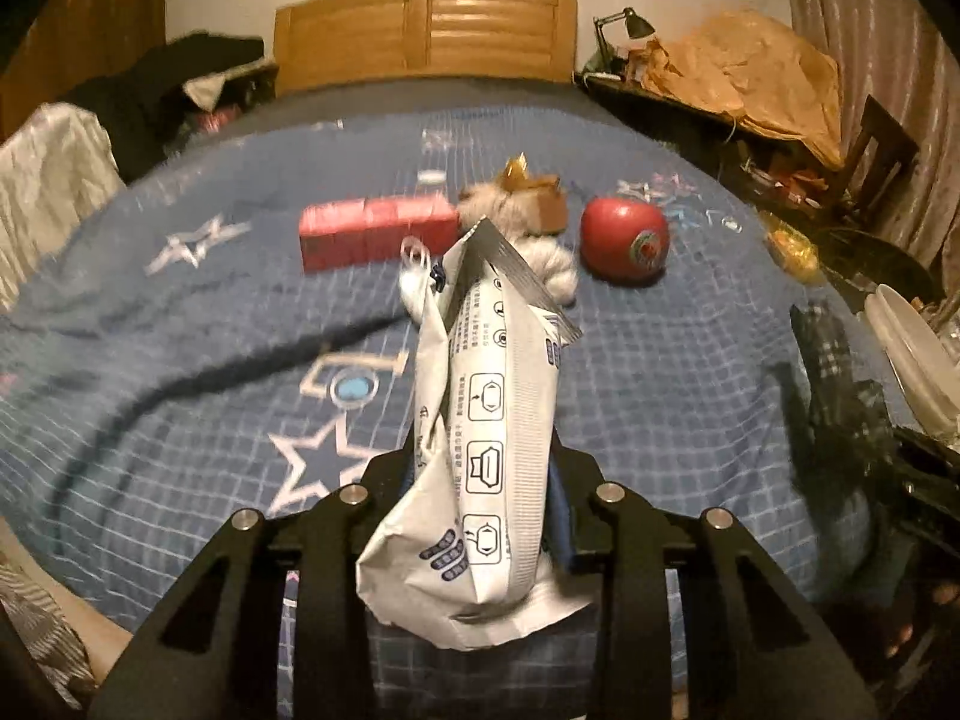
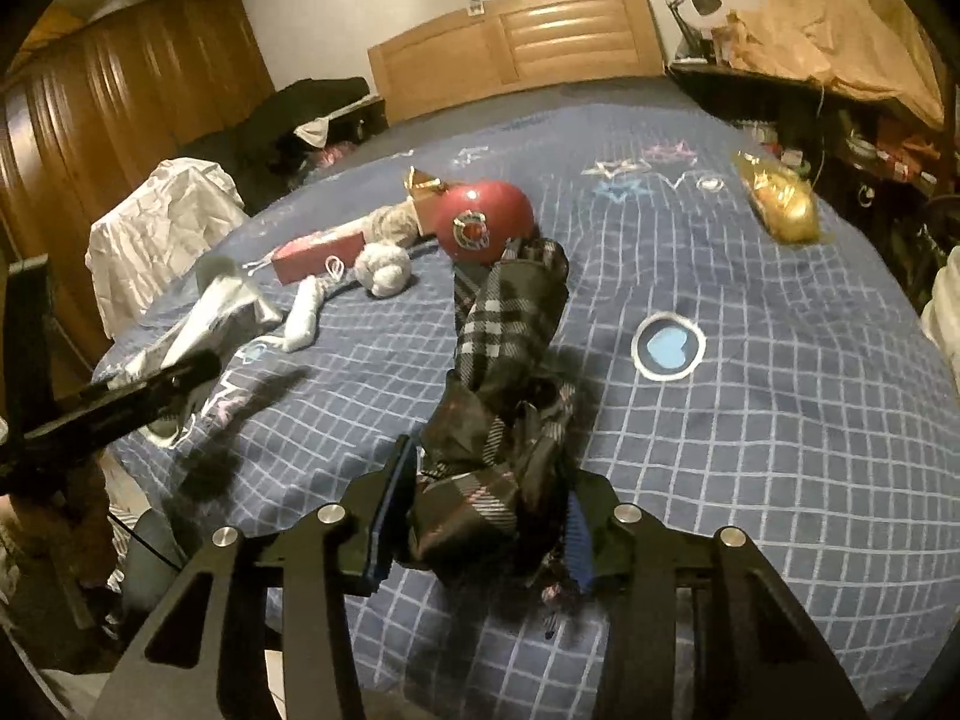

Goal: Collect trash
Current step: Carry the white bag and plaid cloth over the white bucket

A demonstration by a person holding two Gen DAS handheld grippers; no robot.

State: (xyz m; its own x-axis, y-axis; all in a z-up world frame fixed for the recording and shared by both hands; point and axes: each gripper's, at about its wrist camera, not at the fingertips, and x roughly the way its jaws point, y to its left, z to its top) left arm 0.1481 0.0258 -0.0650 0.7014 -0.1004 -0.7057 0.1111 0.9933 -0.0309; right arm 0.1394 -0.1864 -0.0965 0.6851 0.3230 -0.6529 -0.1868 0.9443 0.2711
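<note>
Left gripper (image 1: 480, 504) clenched on white wrapper (image 1: 480, 450), held above blue bedspread (image 1: 690, 396). Right gripper (image 2: 480, 516) clamped on dark plaid bag (image 2: 510, 360). Farther: red box (image 1: 372, 231), plush toy (image 1: 534, 222), red apple (image 1: 624, 240). Gold packet (image 2: 780, 204) near bed's right edge.

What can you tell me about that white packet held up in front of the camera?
The packet is a crumpled white wrapper, plastic or foil by its look, printed with dark blue text and boxed pictograms down one side. Its torn top shows a silvery inner lining. It stands nearly upright above the blue bed, pinched near its bottom in the shut left gripper, and seems to touch nothing else. It looks empty and flattened.
</note>
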